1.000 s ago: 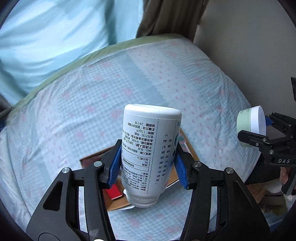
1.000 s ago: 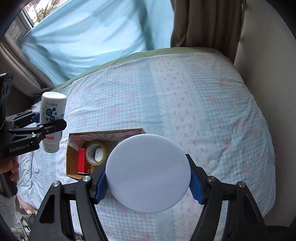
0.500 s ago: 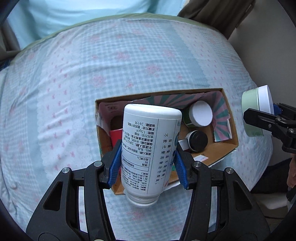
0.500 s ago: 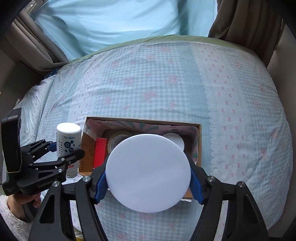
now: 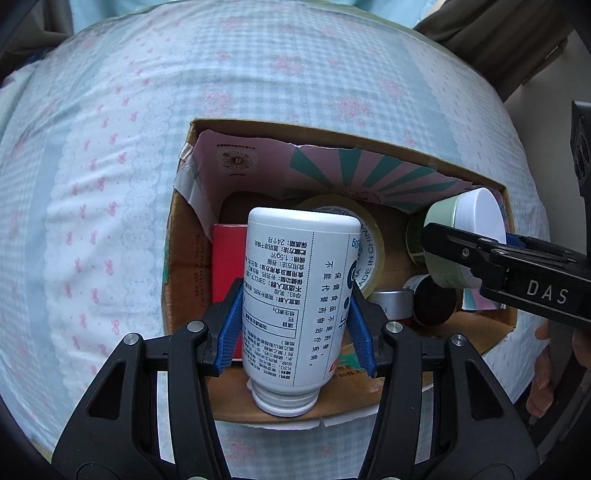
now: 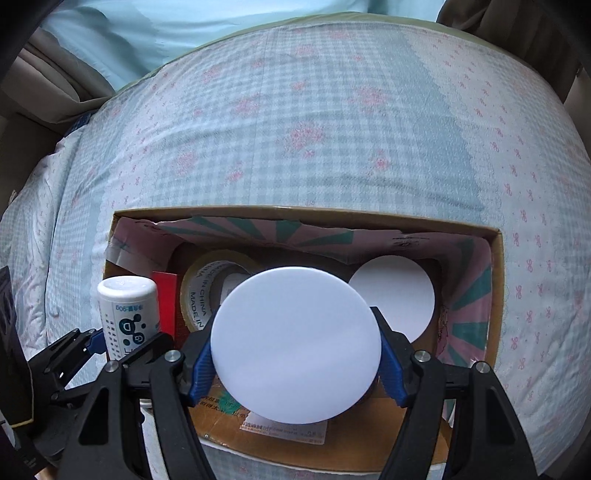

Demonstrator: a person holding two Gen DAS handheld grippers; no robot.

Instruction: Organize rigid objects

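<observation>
Bed [image 6: 332, 122] carried everything, covered by a quilt [image 5: 110, 155] in pale blue-and-white check with pink flower and bow prints. An open cardboard box [image 6: 303, 213] sat directly on the quilt near the front edge, flaps folded inward showing pink and green stripes. Quilt lay slightly wrinkled beside the box's left wall. Light blue bedding [image 6: 184, 22] lay beyond the far edge.

Glossy plastic bottle [image 5: 301, 295], matt cardboard box [image 6: 496, 280], soft checked cloth bedcover [image 6: 295, 129].
</observation>
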